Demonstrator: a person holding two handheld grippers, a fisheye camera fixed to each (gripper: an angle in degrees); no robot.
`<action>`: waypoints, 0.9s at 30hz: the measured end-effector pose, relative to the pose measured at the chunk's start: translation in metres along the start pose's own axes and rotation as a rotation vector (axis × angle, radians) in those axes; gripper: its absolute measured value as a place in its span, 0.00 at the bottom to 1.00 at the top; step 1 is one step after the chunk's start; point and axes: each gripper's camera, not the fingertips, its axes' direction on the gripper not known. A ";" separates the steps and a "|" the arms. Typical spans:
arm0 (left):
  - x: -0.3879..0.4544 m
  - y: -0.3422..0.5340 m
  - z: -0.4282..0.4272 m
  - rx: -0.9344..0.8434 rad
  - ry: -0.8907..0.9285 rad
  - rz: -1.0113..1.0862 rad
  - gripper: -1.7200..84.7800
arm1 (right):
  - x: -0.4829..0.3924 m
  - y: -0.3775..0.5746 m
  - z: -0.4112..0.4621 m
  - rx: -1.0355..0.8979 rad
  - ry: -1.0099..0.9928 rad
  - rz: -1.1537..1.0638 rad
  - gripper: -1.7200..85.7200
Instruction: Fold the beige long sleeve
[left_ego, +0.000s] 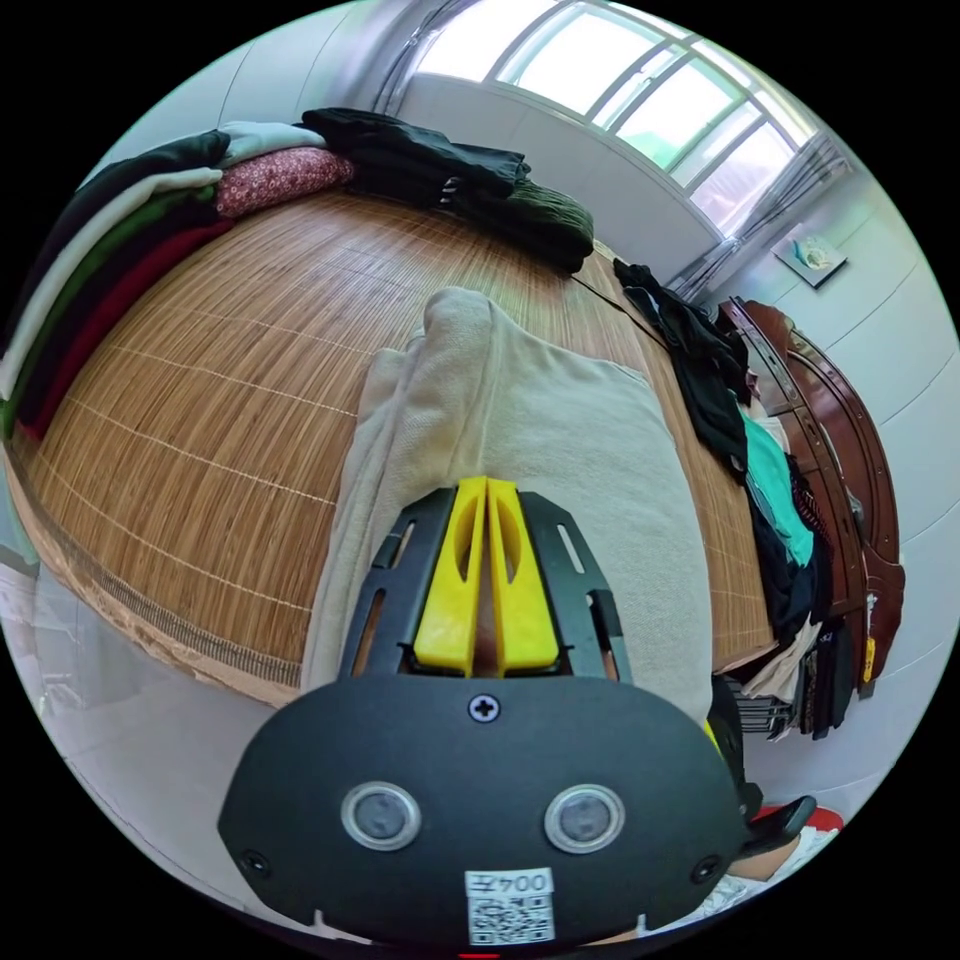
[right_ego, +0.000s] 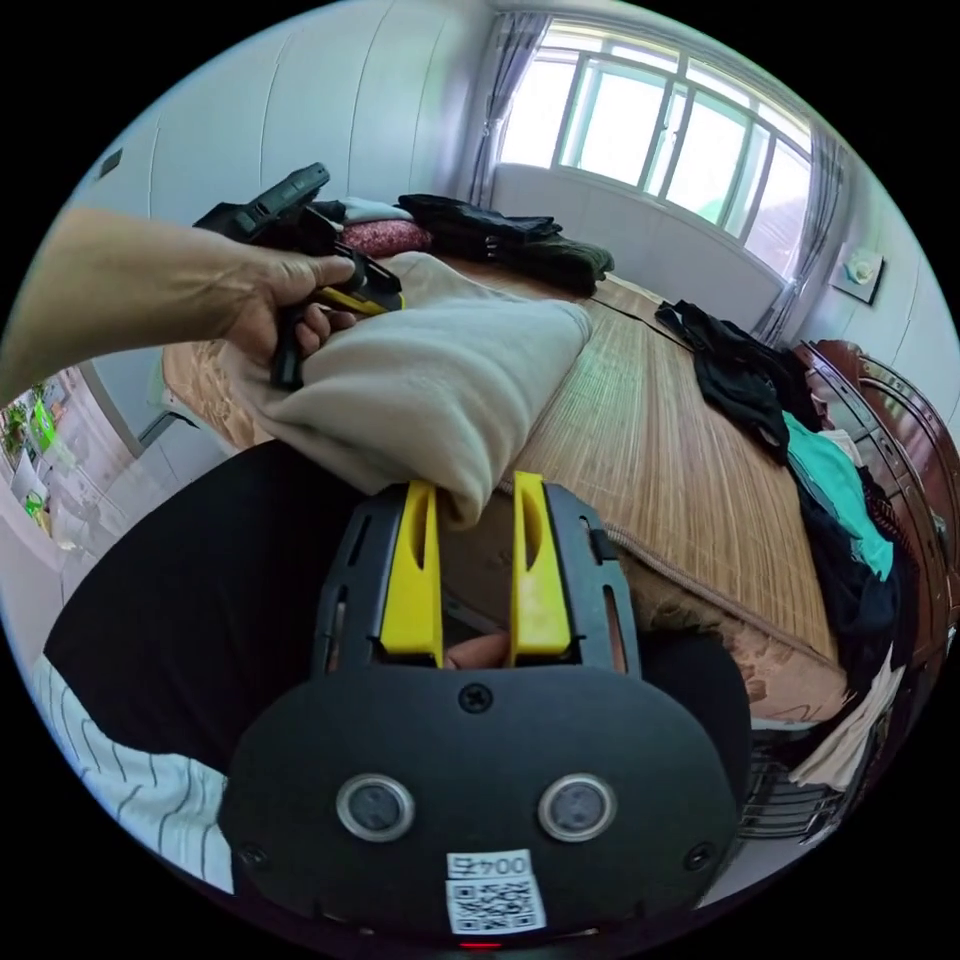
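beige long sleeve (right_ego: 440, 380), soft and thick, judged non-slip; left gripper (left_ego: 487, 490) jaws pinched on its folded edge, right gripper (right_ego: 478, 495) jaws apart around the hem at 6 o'clock.

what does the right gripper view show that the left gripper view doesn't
The right gripper view alone: the person's hand gripping the left gripper at the far edge of the beige long sleeve, and the right gripper with jaws apart around a corner of the fabric.

The left gripper view alone: the left gripper's jaws nearly closed on the garment, and a folded stack along the mat's edge.

Both: the beige long sleeve, the bamboo mat, dark folded clothes by the window, and the loose clothes heap.
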 end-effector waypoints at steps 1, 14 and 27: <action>-0.007 -0.003 -0.001 -0.001 -0.010 0.002 0.02 | 0.003 -0.003 -0.001 0.013 -0.011 -0.014 0.13; -0.128 -0.051 -0.039 -0.039 0.007 -0.083 0.02 | 0.037 0.012 -0.020 0.047 -0.031 -0.045 0.12; -0.251 -0.088 -0.096 -0.179 0.210 -0.233 0.02 | 0.117 -0.016 -0.035 0.020 0.026 -0.018 0.06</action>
